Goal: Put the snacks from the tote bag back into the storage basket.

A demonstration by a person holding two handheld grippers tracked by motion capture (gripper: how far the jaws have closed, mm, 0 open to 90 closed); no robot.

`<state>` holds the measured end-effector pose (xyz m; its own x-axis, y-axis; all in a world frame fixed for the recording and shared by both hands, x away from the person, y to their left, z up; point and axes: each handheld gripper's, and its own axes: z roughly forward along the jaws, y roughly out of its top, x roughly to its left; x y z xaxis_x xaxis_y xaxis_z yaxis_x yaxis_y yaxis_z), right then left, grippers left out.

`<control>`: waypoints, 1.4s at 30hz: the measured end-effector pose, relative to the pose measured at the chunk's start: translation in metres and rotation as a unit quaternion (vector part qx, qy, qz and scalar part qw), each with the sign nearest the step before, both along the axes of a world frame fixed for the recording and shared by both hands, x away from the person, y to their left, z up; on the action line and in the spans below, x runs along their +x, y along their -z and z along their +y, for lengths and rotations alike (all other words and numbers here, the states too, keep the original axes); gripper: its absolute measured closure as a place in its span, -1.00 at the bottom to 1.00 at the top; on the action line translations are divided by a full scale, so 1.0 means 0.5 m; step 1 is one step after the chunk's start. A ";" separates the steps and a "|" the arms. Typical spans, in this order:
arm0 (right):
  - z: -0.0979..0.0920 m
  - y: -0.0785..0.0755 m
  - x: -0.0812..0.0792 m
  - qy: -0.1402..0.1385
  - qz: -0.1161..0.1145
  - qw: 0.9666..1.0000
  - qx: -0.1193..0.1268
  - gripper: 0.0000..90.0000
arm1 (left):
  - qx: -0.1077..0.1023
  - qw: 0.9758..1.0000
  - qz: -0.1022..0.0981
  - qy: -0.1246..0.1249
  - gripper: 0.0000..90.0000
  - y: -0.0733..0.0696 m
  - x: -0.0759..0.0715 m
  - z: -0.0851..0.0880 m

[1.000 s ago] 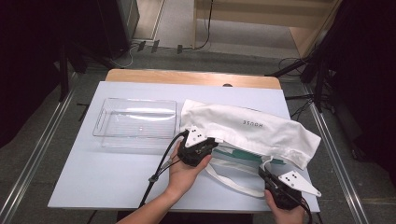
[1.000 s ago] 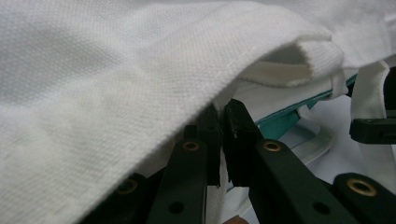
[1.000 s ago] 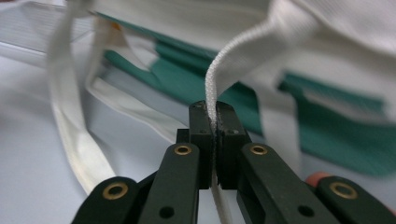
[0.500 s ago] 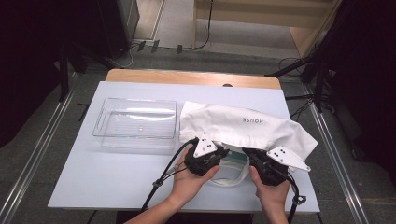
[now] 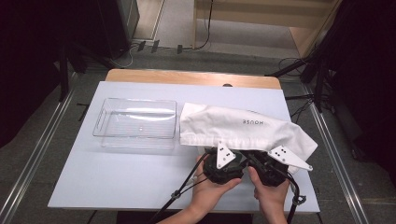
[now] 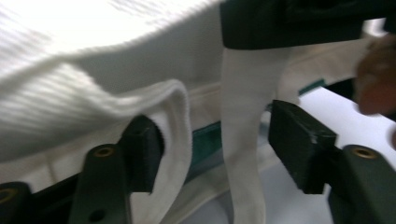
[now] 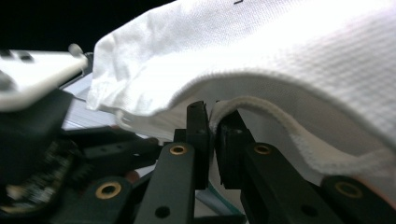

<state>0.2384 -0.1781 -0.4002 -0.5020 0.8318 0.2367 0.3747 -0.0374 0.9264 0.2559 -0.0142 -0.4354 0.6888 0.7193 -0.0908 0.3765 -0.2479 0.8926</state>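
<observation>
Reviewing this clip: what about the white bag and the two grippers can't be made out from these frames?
- High view: both grippers' jaws, tucked under the white bag edge and behind the hands.
- High view: the bag's contents, covered by its cloth.
- Left gripper view: the strap between the left gripper's open jaws runs off the bottom edge, blurred.
- Right gripper view: the right gripper pinches the bag's hem; the table is hidden by cloth.

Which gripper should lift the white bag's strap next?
Right. The right gripper is shut on the strap of the white bag; the left gripper has just opened, strap loose between its jaws.
</observation>
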 end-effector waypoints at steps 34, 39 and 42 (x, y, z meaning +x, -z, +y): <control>-0.110 0.095 -0.110 0.109 0.029 0.993 -0.016 -0.14 | -0.017 0.998 -0.047 0.048 0.93 -0.150 0.058 0.111; -0.126 0.115 -0.082 0.186 0.076 0.979 0.031 -0.60 | -0.026 0.997 -0.045 0.050 0.93 -0.156 0.065 0.113; -0.132 0.116 -0.053 0.185 0.073 0.978 0.066 -0.62 | -0.030 0.997 -0.047 0.052 0.93 -0.160 0.067 0.111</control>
<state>0.2120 -0.2441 -0.4580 -0.1252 0.9075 0.4011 0.4404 -0.3114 0.8421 0.2893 0.0413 -0.3554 0.7665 0.6391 -0.0631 0.2656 -0.2259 0.9372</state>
